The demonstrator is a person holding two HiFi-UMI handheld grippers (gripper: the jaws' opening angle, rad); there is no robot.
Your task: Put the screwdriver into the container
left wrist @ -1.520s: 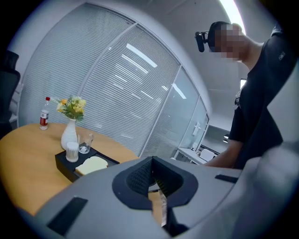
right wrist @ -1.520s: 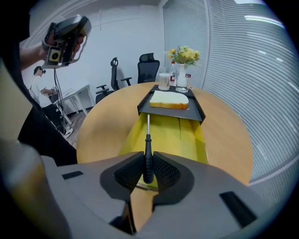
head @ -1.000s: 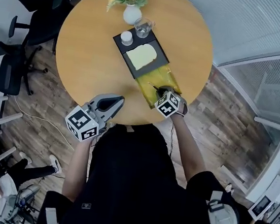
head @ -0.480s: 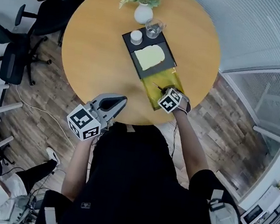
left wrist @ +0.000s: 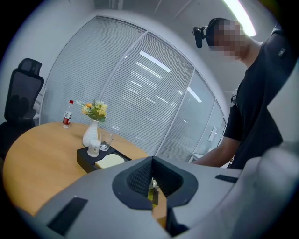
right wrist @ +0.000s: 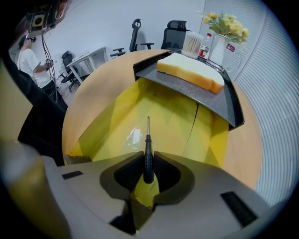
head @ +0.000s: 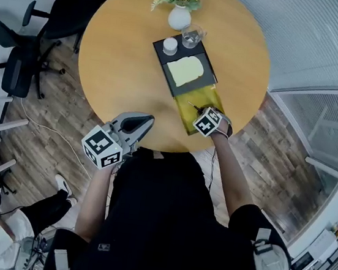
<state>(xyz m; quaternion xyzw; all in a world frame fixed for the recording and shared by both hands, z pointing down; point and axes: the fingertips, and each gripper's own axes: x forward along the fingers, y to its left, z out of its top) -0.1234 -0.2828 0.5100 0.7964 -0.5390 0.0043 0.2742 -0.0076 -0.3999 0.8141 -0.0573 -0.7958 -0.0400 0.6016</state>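
The right hand-held gripper (right wrist: 148,168) is clenched on the black handle of the screwdriver (right wrist: 148,149). The shaft points forward over the floor of the yellow container (right wrist: 117,121). The left hand-held gripper (left wrist: 152,179) is closed on nothing, well back from the container and off the tabletop (head: 118,50) edge.

The grip takes only the slim handle, so the tool could pivot in the pads and tip nose-down. If it is let go from too high, it could bounce or skid toward the container's far end, where the black tray (right wrist: 210,100) with its pale slab (right wrist: 189,70) overlaps the rim. Pushing further forward could jab the tip into that tray.

How high the screwdriver sits above the container floor I cannot tell (the glossy yellow gives no clear shadow). The container's near wall is hidden behind the right gripper's body. In the head view the tool is only a thin dark line by the marker cube (head: 208,122).
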